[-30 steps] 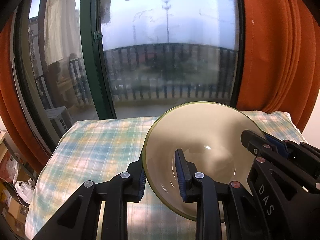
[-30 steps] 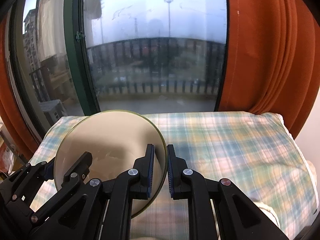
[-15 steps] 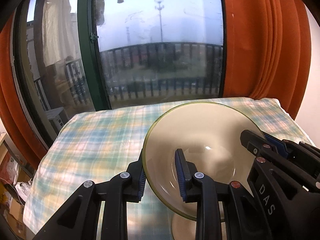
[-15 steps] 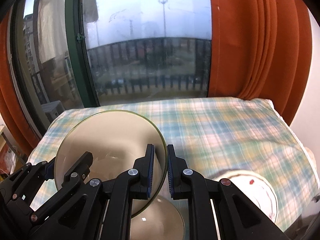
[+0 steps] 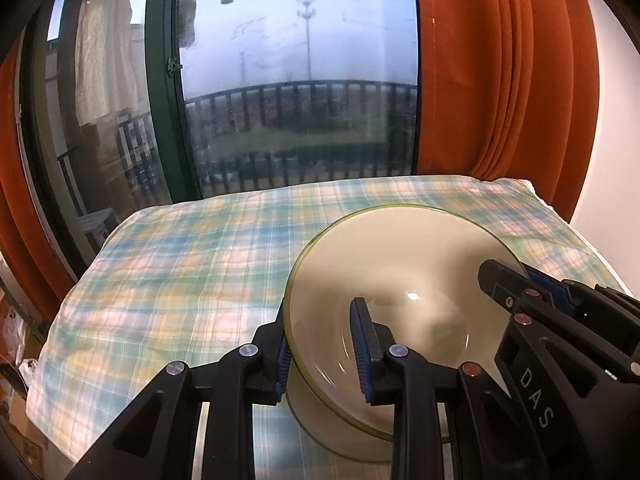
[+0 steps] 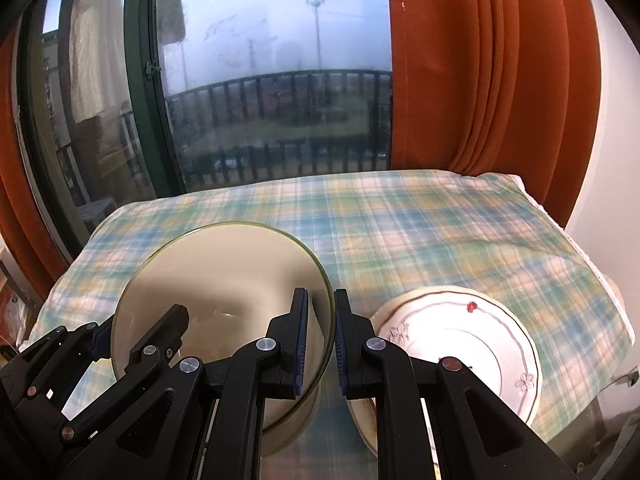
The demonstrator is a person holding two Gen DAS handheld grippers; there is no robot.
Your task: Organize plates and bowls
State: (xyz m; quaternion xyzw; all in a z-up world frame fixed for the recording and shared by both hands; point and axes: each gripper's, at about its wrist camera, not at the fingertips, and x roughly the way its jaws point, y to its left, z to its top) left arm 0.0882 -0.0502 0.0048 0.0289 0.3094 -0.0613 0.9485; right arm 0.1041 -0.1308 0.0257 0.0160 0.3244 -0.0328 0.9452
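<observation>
In the left wrist view, the left gripper (image 5: 322, 354) clamps the near-left rim of the bowl (image 5: 404, 276), one finger outside and one inside; the bowl fills the lower centre of the frame above a checked cloth (image 5: 192, 264). The right gripper (image 5: 532, 292) enters from the lower right, on the bowl's far rim, and hides part of it. In the right wrist view, the right gripper (image 6: 320, 338) grips the bowl's (image 6: 224, 280) right rim at lower centre. A flowered plate (image 6: 476, 340) lies at lower right on the cloth (image 6: 400, 224), partly behind the right finger. An orange curtain (image 6: 480, 60) hangs upper right beside the window (image 6: 272, 80).
</observation>
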